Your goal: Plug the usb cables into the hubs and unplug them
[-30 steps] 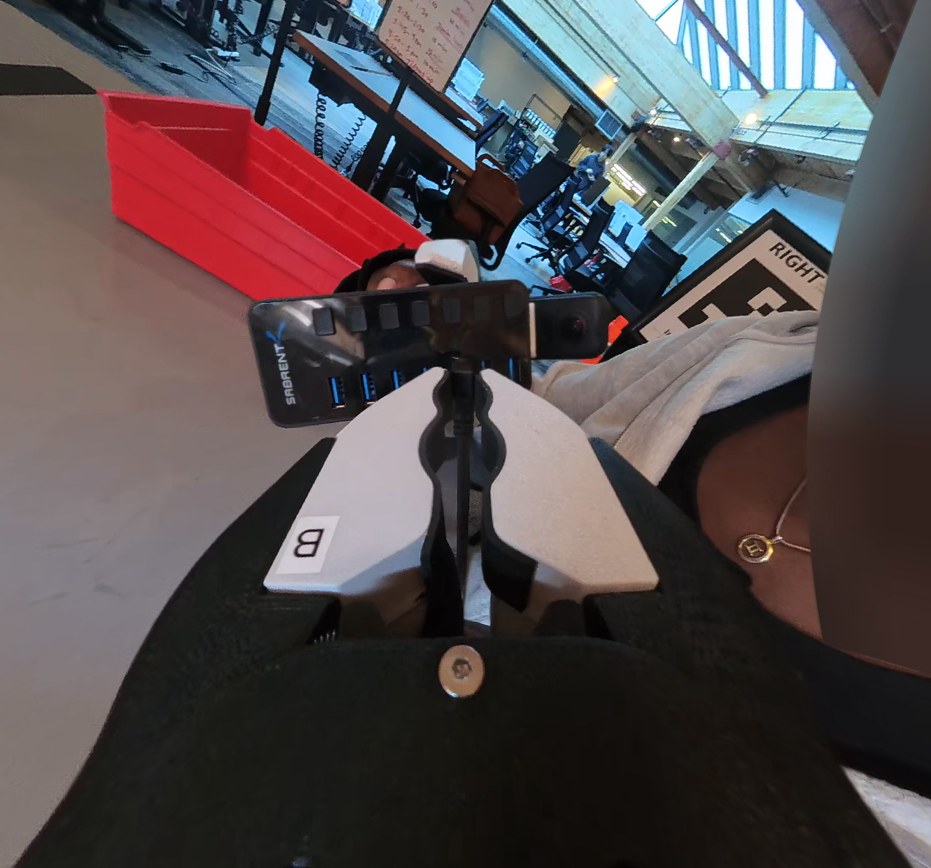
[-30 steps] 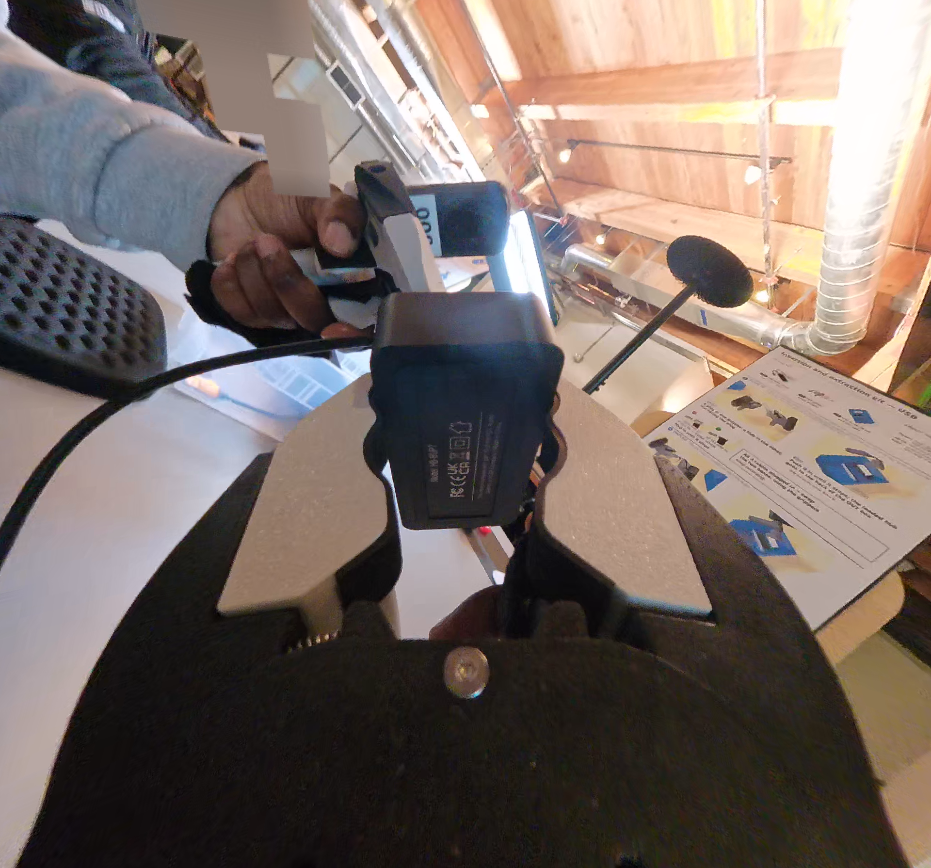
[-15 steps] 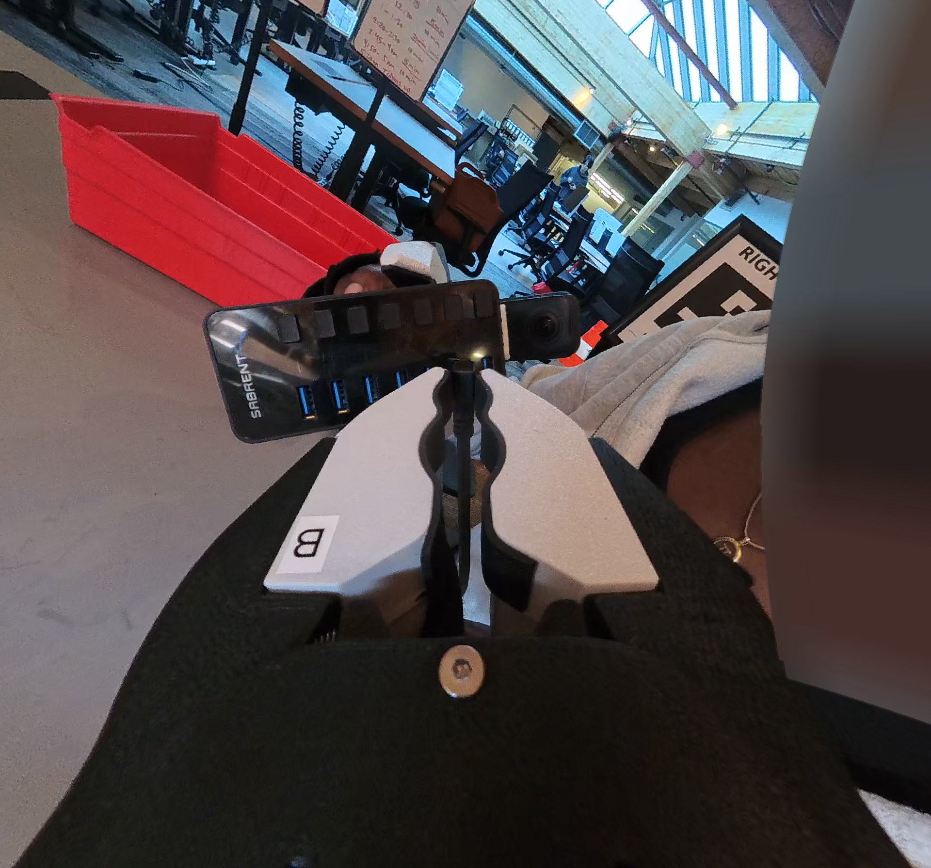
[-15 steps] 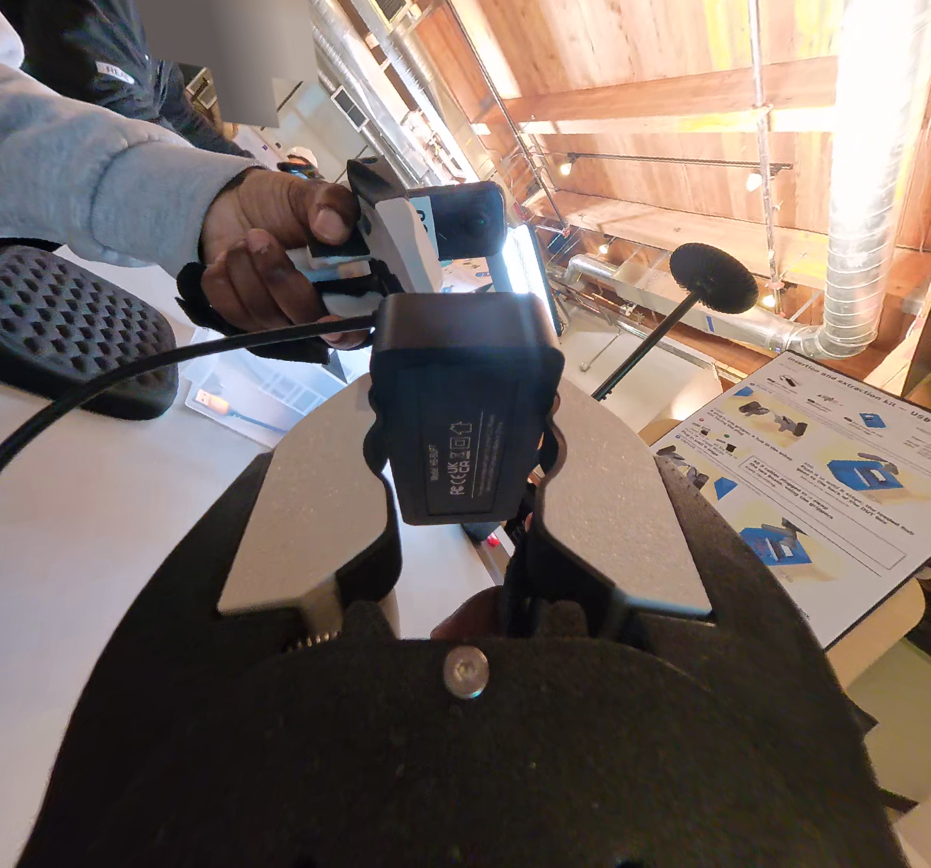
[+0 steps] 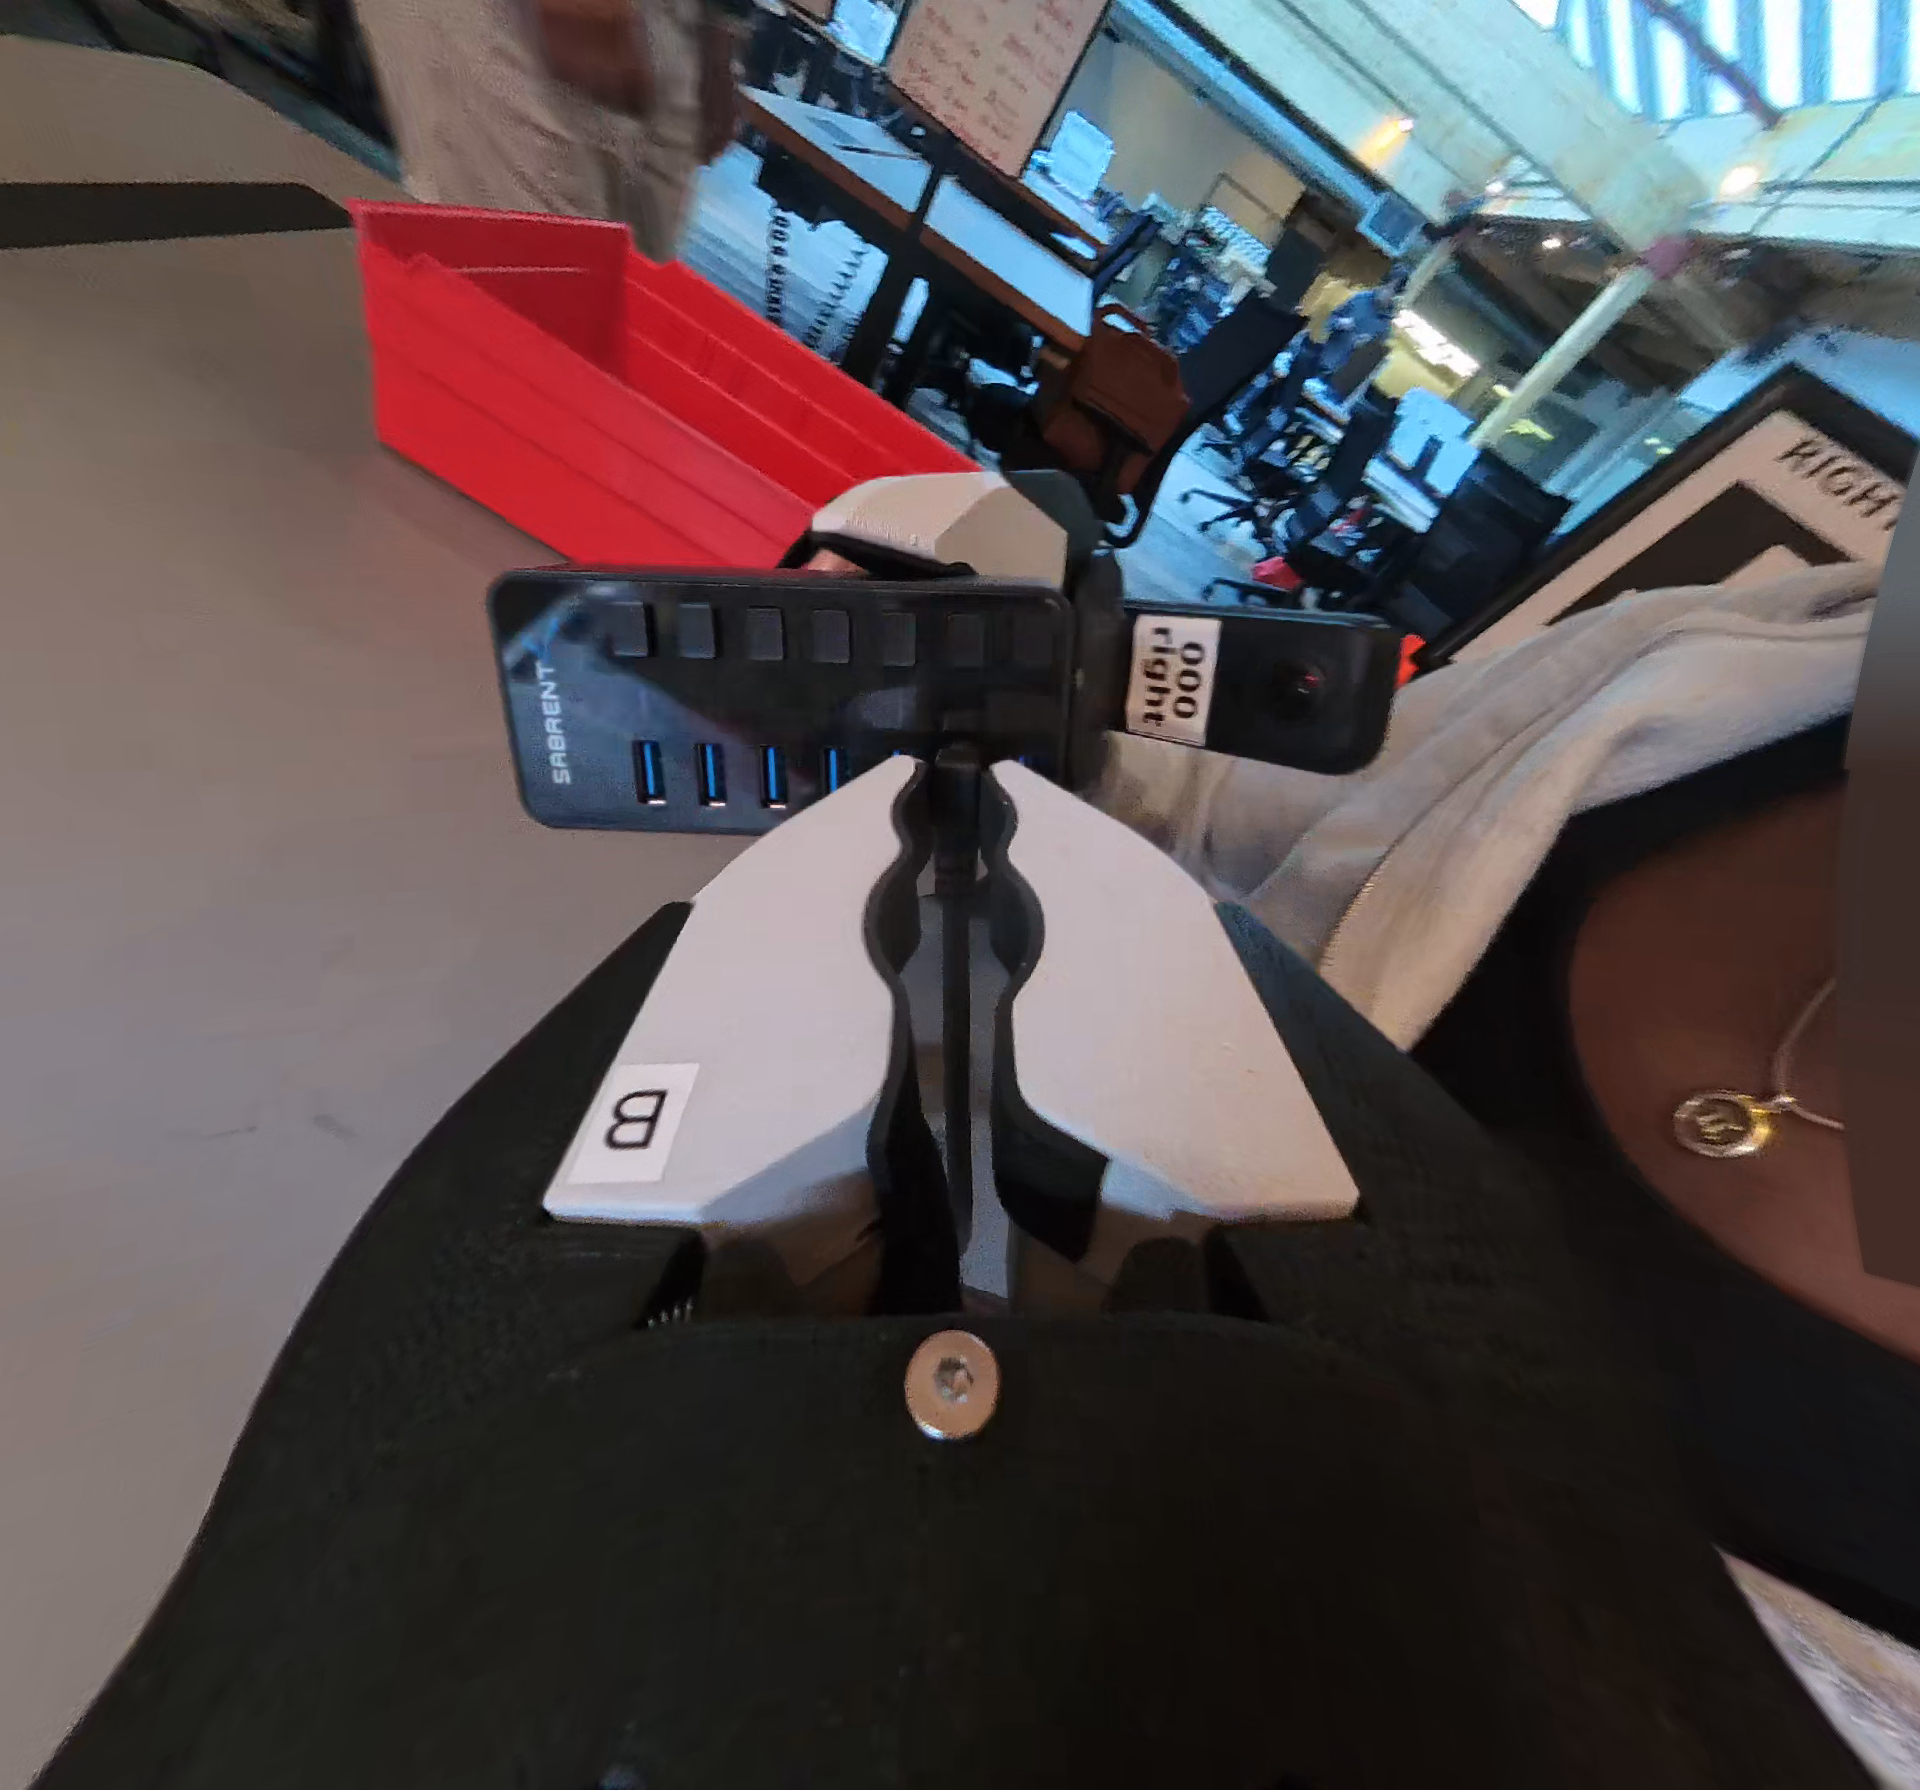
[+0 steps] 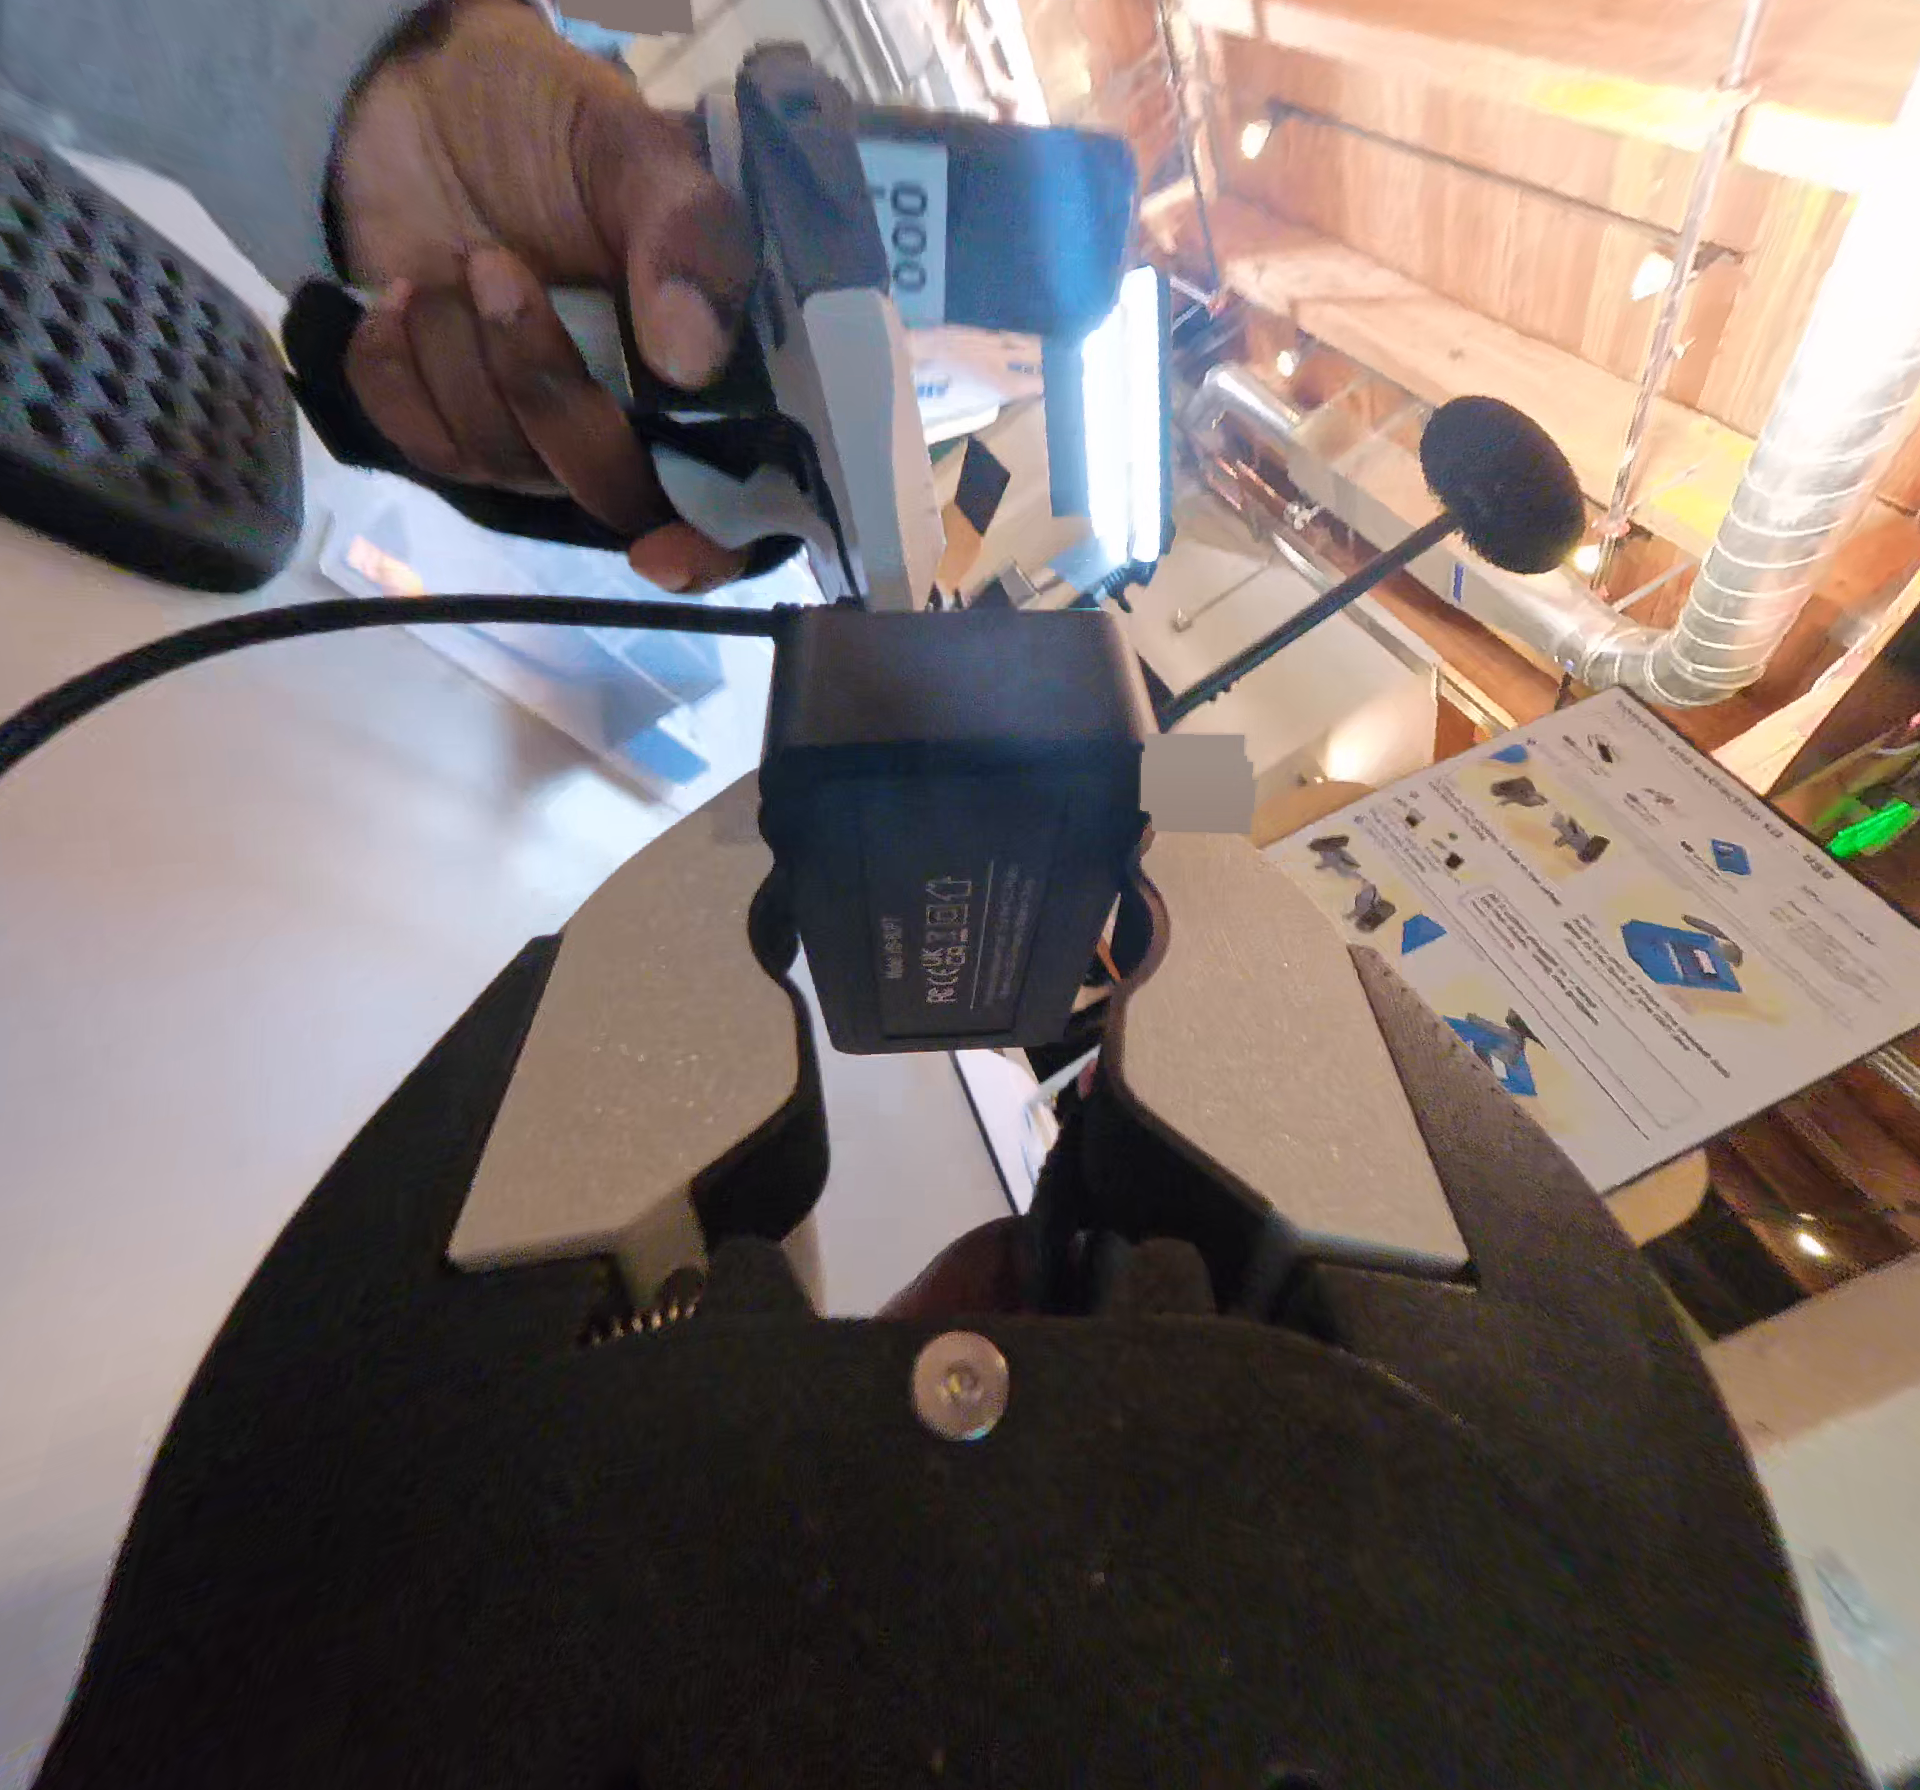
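hub point(image 5: 790, 701) | grey tabletop point(image 5: 208, 753) | red bin point(image 5: 582, 410) | room: open office, possibly

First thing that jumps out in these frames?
The glossy black USB hub, centre of the left wrist view, with its row of blue ports; the left gripper is clamped on a black cable plug at its port edge. The right gripper holds the hub from the other side, and a red bin sits on the table behind.
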`<act>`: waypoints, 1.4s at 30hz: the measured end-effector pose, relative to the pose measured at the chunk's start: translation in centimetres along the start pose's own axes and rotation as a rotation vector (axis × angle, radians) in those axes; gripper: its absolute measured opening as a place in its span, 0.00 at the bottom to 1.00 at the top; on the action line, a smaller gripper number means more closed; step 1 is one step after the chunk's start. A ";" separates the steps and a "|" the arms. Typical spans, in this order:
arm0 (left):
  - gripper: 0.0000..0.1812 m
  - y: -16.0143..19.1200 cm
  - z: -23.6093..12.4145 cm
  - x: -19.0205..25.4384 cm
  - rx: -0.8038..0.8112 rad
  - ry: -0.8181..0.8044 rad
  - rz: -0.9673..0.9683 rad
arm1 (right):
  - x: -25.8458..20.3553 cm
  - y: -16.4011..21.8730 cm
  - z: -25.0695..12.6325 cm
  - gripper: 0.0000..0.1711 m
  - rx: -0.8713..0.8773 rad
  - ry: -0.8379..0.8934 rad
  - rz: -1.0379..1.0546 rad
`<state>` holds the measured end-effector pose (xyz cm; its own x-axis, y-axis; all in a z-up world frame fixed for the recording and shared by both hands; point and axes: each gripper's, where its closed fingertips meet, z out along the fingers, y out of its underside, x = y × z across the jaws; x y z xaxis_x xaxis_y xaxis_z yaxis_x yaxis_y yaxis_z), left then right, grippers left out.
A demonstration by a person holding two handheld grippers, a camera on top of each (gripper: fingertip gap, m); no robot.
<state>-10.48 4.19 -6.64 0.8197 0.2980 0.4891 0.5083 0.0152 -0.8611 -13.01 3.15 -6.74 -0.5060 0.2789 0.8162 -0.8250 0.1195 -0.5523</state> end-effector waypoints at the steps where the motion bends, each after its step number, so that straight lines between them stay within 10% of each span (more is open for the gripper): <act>1: 0.05 0.1 0.0 -0.2 0.009 -0.008 -0.002 | -0.1 0.2 0.1 0.35 -0.012 0.000 0.000; 15: 0.09 0.0 0.5 -1.4 0.067 0.022 -0.017 | -0.5 1.5 0.8 0.35 -0.067 -0.030 0.117; 20: 0.29 -2.9 -0.6 -2.5 0.209 -0.217 0.326 | 0.8 3.3 0.7 0.35 -0.145 -0.054 0.344; 27: 0.32 -4.1 -9.2 -3.4 0.313 -0.529 0.445 | -2.4 11.4 -0.9 0.35 -0.500 -0.267 1.020; 35: 0.26 3.8 -30.1 -12.1 -0.361 -1.255 0.113 | -4.6 12.9 -0.9 0.35 -0.576 -0.331 1.087; 42: 0.23 9.1 -32.7 -14.3 -0.726 -1.197 -0.014 | -4.3 13.1 -0.7 0.35 -0.501 -0.329 1.206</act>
<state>-8.92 -31.11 -16.91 0.2810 0.9309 -0.2333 0.8377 -0.3565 -0.4136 -21.48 4.19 -17.60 -0.9402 0.2250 -0.2559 0.3188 0.3160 -0.8936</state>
